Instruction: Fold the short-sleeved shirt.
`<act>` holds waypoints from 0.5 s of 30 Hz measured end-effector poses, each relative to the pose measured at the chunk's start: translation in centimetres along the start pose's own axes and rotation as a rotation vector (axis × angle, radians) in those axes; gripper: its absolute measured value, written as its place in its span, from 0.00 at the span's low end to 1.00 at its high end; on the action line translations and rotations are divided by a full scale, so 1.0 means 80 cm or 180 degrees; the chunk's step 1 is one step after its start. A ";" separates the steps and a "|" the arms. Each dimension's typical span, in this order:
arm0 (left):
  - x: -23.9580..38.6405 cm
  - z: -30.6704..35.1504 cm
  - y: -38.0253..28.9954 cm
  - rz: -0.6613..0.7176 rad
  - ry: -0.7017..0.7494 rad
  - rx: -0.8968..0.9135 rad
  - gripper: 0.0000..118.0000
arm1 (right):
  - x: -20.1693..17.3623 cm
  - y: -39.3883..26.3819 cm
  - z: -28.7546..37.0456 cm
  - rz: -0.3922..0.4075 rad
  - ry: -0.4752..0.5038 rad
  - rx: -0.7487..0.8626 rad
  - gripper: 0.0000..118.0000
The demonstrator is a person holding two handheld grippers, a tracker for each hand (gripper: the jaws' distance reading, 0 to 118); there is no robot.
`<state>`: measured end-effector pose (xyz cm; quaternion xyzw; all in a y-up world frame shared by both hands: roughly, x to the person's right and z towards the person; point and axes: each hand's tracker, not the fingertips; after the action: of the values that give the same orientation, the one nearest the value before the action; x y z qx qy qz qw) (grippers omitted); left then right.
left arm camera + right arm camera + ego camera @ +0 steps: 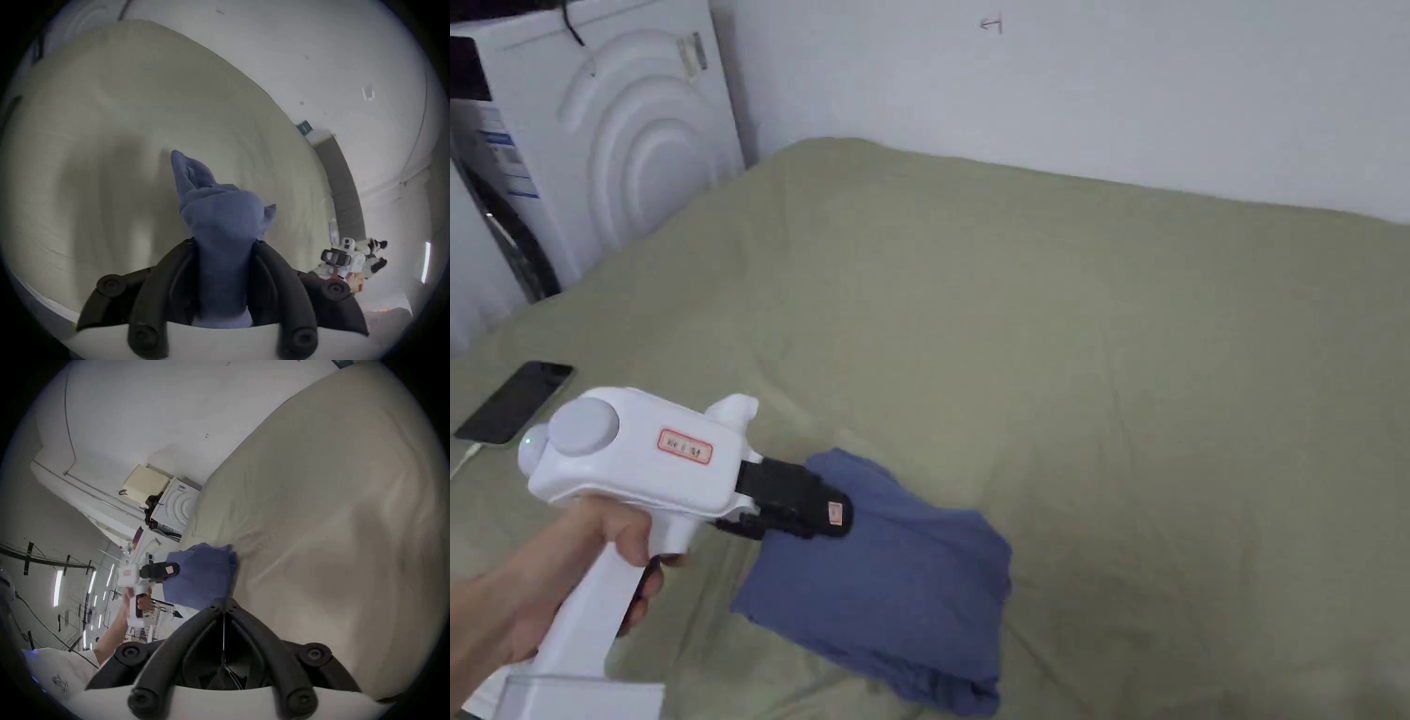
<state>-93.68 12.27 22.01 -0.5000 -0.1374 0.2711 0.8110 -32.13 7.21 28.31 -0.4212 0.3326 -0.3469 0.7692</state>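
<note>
Shirt (891,581) (corner-pinched) near bed (1106,356) edge

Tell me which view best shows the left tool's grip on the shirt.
The left gripper view: the blue shirt sits bunched between the left tool's two jaws. The head view shows that tool from the side at the shirt's edge; the right gripper view shows it small and far off.
</note>
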 end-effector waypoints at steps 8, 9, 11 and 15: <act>-0.108 0.043 0.096 0.0122 0.0346 -0.0015 0.27 | -0.003 0.019 -0.045 0.0018 -0.0018 0.0028 0.01; -0.112 0.040 0.103 0.0104 0.0370 -0.0045 0.27 | -0.001 0.021 -0.049 0.0014 -0.0009 0.0024 0.01; -0.110 0.031 0.111 0.0127 0.0368 -0.0087 0.27 | -0.003 0.022 -0.054 0.0035 -0.0045 0.0012 0.01; -0.114 0.019 0.115 -0.0025 0.0489 -0.0106 0.53 | 0.000 0.022 -0.057 0.0009 -0.0065 -0.0001 0.01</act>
<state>-104.67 11.37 15.00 -0.5321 -0.0812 0.2265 0.8117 -35.38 6.02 24.80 -0.4245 0.3253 -0.3414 0.7729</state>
